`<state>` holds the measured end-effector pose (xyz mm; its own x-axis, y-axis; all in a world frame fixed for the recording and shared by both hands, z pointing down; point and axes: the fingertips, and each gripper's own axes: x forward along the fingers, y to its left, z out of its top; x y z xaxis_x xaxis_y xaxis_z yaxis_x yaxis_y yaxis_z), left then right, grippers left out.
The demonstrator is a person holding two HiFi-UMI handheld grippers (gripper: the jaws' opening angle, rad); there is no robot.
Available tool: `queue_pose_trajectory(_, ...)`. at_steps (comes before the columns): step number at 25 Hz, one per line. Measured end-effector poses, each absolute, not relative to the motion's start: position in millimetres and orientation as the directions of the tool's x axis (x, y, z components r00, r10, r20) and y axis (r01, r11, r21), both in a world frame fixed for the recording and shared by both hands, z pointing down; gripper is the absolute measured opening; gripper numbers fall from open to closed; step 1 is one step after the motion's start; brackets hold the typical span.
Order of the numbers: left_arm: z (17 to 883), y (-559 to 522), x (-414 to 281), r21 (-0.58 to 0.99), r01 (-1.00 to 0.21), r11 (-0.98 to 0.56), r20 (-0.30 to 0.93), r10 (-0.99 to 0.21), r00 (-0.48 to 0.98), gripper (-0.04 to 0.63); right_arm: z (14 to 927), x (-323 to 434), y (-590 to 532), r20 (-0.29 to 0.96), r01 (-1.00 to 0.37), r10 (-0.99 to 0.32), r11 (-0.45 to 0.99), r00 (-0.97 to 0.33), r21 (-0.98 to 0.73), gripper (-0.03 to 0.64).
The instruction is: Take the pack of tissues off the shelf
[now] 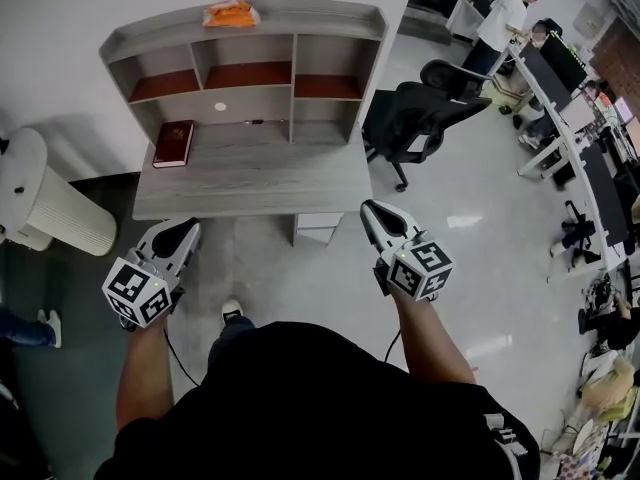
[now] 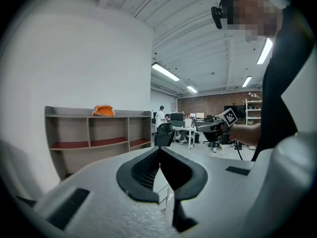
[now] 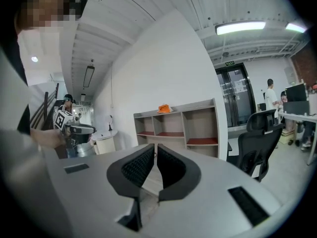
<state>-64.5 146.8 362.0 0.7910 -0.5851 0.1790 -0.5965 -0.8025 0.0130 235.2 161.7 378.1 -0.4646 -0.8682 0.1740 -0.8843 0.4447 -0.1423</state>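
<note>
An orange pack of tissues (image 1: pixel 231 14) lies on the top board of the grey shelf unit (image 1: pixel 300 18), left of its middle. It also shows far ahead in the left gripper view as the tissue pack (image 2: pixel 103 110) and in the right gripper view as the tissue pack (image 3: pixel 164 108). My left gripper (image 1: pixel 188 230) hangs just short of the desk's front edge at the left, its jaws closed together on nothing (image 2: pixel 159 150). My right gripper (image 1: pixel 372 210) is held level with it near the desk's right front corner, shut and empty (image 3: pixel 155 148). Both point toward the shelf.
The shelf stands on a grey desk (image 1: pixel 250 173) with a dark red book (image 1: pixel 173 143) at its left. A black office chair (image 1: pixel 420 113) sits right of the desk. A white ribbed cylinder (image 1: pixel 50 208) stands at the left. People work at desks far right.
</note>
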Motion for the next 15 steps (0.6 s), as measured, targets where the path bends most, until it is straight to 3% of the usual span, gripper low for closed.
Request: queue_pose_trajectory(15,373.7,64.2,-99.2,0.049,-0.556,-0.83,0.154,-0.544,0.825,0.018,385.7,192.4,92.0,0.216,-0.904,-0.878,0.409,-0.427,-0.126,0.026)
